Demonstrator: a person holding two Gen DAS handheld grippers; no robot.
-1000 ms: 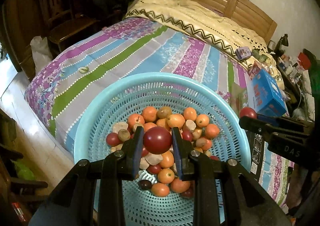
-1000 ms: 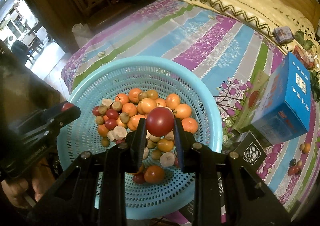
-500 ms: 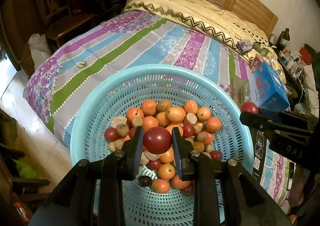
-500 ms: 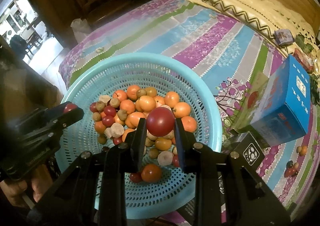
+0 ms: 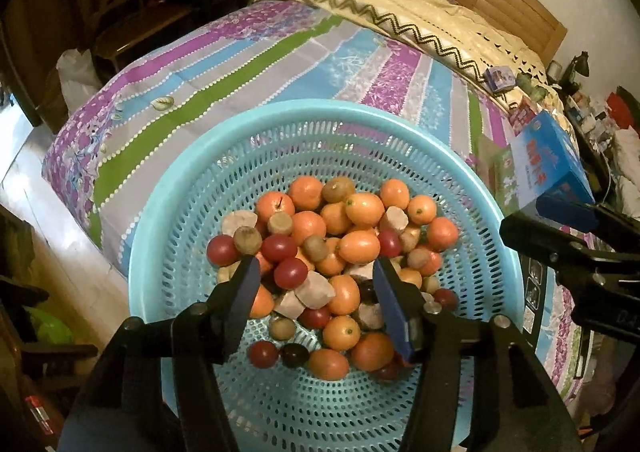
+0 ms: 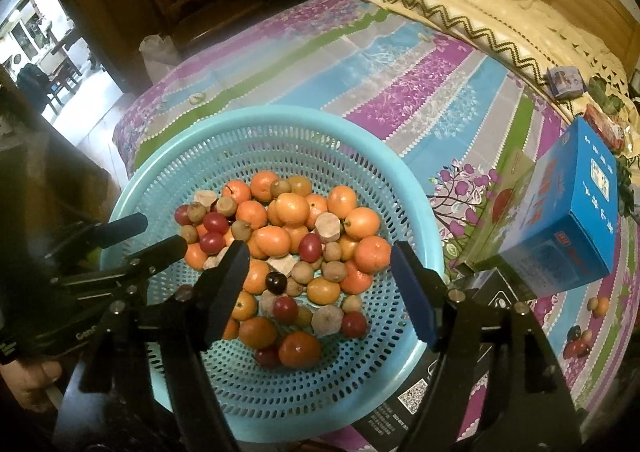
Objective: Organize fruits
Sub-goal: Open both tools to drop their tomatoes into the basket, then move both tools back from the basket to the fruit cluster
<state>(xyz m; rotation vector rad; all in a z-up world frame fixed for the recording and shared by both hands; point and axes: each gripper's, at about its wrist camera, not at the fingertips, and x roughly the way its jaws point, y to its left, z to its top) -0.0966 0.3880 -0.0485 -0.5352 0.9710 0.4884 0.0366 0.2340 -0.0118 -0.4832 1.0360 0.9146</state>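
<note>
A light-blue perforated basket (image 5: 200, 188) (image 6: 400, 188) sits at the near end of the bed and holds a pile of fruits (image 5: 340, 248) (image 6: 288, 244): orange kumquats, dark red round fruits, brown longans and pale cut chunks. My left gripper (image 5: 316, 300) is open and empty above the near side of the pile; it also shows in the right wrist view (image 6: 152, 236). My right gripper (image 6: 320, 284) is open and empty above the pile's near side; its fingers show at the right in the left wrist view (image 5: 560, 228).
The striped bedspread (image 5: 280, 64) stretches beyond the basket, with a cream quilt (image 5: 400, 0) at the headboard. A blue box (image 6: 576, 208) and a black box (image 6: 404, 408) lie right of the basket. A few loose fruits (image 6: 580, 332) lie on the bed at the right.
Both grippers opened and let go of the dark red fruits they held; the fruits have fallen into the basket. Both grippers stay over the basket.
</note>
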